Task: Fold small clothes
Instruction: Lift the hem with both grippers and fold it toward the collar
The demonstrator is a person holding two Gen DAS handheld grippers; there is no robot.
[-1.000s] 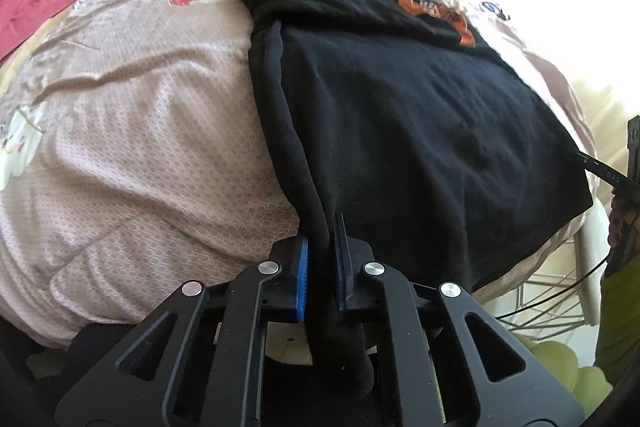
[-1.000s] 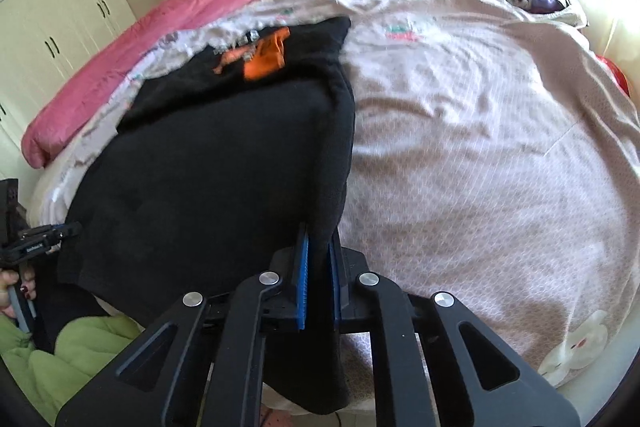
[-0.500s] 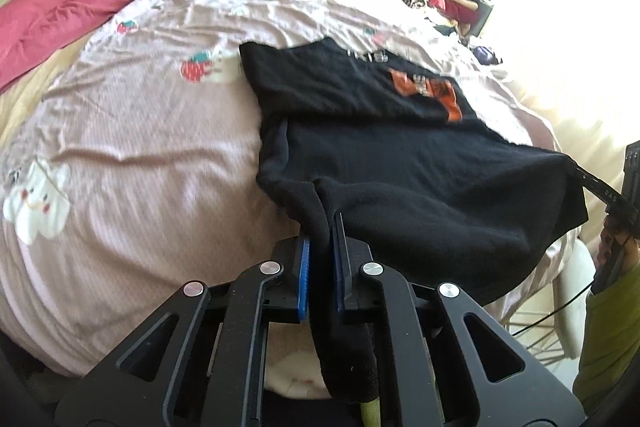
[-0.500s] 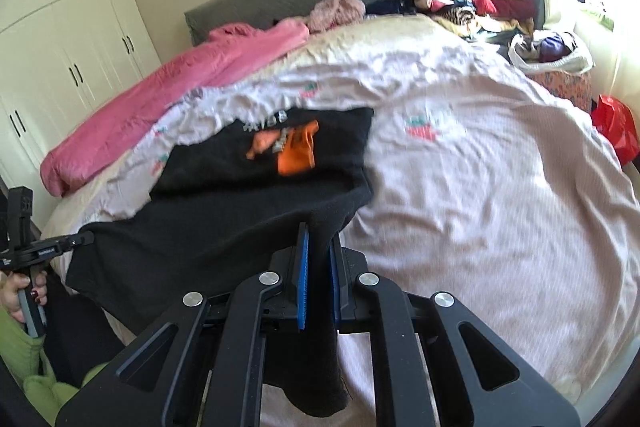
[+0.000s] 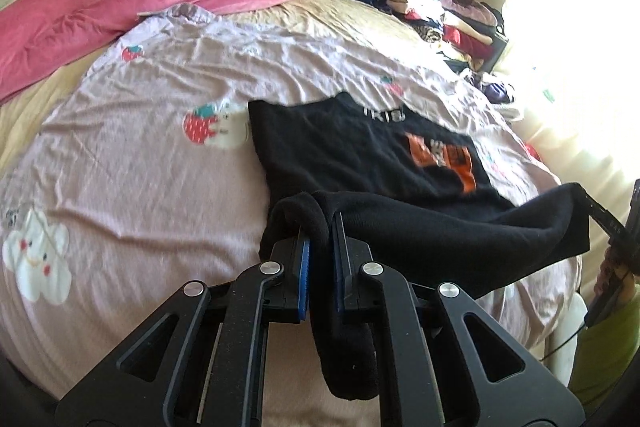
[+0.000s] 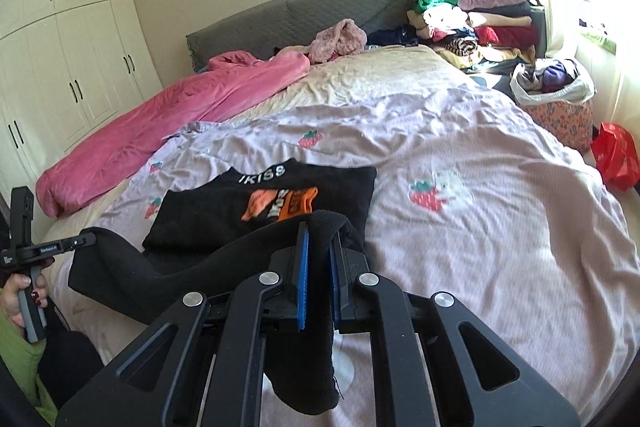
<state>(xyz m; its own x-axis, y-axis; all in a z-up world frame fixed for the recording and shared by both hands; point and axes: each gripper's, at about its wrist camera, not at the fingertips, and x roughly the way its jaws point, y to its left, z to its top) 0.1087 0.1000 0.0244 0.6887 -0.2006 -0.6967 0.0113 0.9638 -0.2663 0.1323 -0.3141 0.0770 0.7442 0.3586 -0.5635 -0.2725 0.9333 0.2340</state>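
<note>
On the bed (image 6: 500,227), a black top (image 5: 360,155) lies flat at its far end, its orange print facing up. The left gripper (image 5: 320,263) and the right gripper (image 6: 318,267) each have their jaws clenched on 1 near corner of the top. A second ago the near edge hung low by the bed's edge; now it is lifted up and stretched between the 2 grippers. That looks like the start of a fold toward 12 o'clock. The bed has a pale pink sheet (image 5: 140,167) with strawberries. A pink blanket (image 6: 168,131) lies at 10 o'clock, stacked clothes (image 6: 476,23) at 1 o'clock, white cupboards (image 6: 68,75) at 9 o'clock.
</note>
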